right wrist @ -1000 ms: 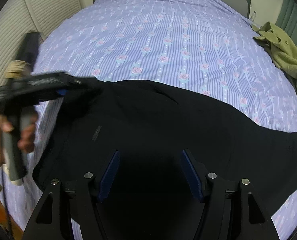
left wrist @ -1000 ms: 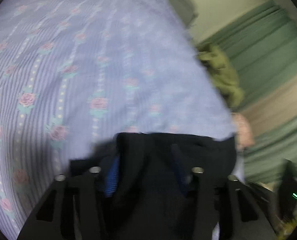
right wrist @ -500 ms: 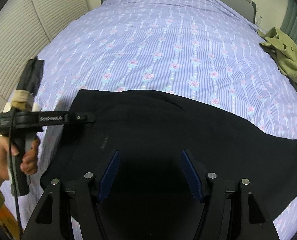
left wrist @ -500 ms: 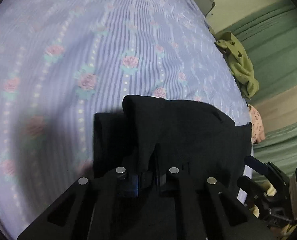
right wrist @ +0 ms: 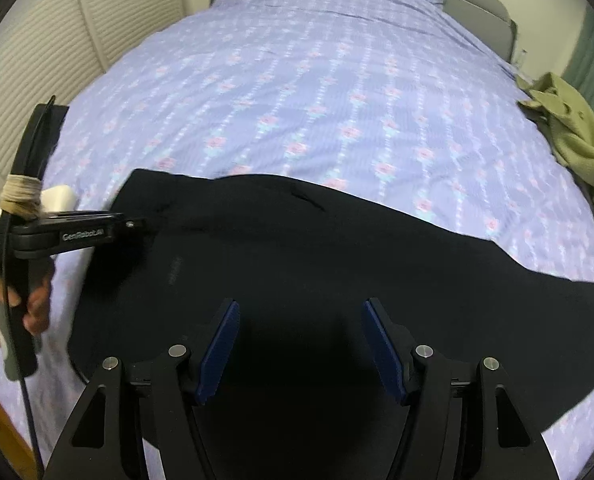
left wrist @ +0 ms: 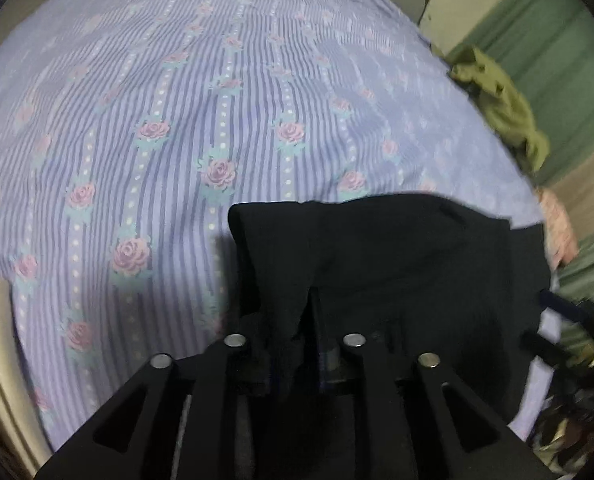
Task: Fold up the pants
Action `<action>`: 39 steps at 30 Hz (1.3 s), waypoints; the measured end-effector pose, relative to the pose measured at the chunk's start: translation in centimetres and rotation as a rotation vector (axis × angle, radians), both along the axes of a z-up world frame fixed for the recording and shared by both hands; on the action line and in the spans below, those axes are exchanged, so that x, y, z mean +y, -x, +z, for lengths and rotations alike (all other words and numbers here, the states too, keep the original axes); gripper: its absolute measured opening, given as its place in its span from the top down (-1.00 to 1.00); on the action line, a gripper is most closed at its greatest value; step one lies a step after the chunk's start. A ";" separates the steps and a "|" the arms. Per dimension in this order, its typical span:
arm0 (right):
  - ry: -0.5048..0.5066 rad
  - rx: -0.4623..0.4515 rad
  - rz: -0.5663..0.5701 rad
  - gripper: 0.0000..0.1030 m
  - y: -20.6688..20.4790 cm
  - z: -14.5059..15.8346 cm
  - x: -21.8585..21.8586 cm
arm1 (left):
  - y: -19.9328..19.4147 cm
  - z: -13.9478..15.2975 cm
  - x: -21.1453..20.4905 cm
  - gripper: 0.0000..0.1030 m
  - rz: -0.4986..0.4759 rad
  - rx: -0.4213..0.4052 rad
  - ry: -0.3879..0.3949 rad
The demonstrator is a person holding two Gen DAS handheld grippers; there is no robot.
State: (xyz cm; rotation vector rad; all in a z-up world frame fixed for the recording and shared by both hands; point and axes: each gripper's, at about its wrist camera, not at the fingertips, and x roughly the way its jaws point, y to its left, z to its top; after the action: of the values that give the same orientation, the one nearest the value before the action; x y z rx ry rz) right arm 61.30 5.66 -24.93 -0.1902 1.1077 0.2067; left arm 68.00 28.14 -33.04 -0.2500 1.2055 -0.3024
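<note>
Black pants [right wrist: 317, 264] lie spread across the near part of a bed, stretching from lower left to the right edge. My left gripper [left wrist: 297, 344] is shut on a bunched fold of the pants [left wrist: 377, 256] at their left end and holds it slightly lifted; it also shows in the right wrist view [right wrist: 137, 225], at the pants' left edge. My right gripper [right wrist: 301, 344] is open and empty, its blue pads [right wrist: 219, 354] hovering over the pants' near middle.
The bed has a lilac striped sheet with roses [right wrist: 317, 92]. An olive green garment [right wrist: 573, 140] lies at the bed's right edge, also in the left wrist view [left wrist: 501, 108]. White louvred doors [right wrist: 37, 52] stand left; green curtains [left wrist: 557, 60] right.
My left gripper closed on the pants' left end and has drawn the fabric outward to the left. The right gripper stayed open, and its view now shows more of the bed.
</note>
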 end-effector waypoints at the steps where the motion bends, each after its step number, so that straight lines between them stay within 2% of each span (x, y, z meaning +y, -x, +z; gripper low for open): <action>1: 0.008 -0.004 -0.013 -0.24 0.1 0.1 -0.5 | 0.0 0.1 0.1 0.38 0.011 0.001 -0.026; 2: 0.020 -0.010 -0.034 -0.24 0.3 0.2 -1.3 | 0.1 0.5 0.1 0.28 0.026 -0.003 -0.053; 4: 0.022 -0.014 -0.061 -0.24 0.6 0.6 -2.4 | 0.8 2.3 0.0 -0.15 0.066 -0.039 -0.119; 7: -0.003 -0.030 -0.100 -0.24 1.5 1.6 -4.6 | 4.2 6.3 -0.9 -0.37 0.052 -0.171 -0.228; 9: -0.030 -0.041 -0.099 -0.24 2.7 2.6 -6.3 | 6.4 8.3 -2.3 -0.46 0.013 -0.225 -0.262; 11: -0.049 -0.057 -0.081 -0.24 4.3 3.7 -8.0 | 9.5 10.0 -4.1 -0.51 -0.025 -0.256 -0.246; 14: -0.054 -0.045 -0.038 -0.24 6.7 4.5 -10.0 | 13.6 11.3 -7.2 -0.52 -0.053 -0.263 -0.227; 17: -0.056 -0.011 0.008 -0.24 9.8 5.0 -12.2 | 18.0 12.1 -11.1 -0.52 -0.076 -0.280 -0.254; 21: -0.060 0.032 0.052 -0.24 13.6 4.5 -14.8 | 22.2 11.8 -15.8 -0.52 -0.084 -0.281 -0.299; 26: -0.121 0.077 0.130 -0.23 16.7 2.0 -16.8 | 25.9 9.8 -19.8 -0.52 -0.027 -0.245 -0.363; 28: -0.164 0.093 0.155 -0.22 17.4 0.9 -17.2 | 27.0 9.1 -21.0 -0.52 0.022 -0.222 -0.392; 33: -0.251 0.135 0.232 -0.16 18.0 -2.6 -17.2 | 29.5 7.4 -22.7 -0.52 0.182 -0.163 -0.390; 39: -0.316 0.110 0.304 -0.15 17.5 -5.8 -17.0 | 31.4 5.4 -23.8 -0.52 0.376 -0.139 -0.380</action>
State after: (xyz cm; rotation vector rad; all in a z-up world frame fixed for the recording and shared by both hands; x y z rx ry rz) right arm 43.80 -11.37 -30.72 -0.0642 1.1366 0.6654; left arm 36.61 4.35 -27.64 -0.1174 1.0304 0.2334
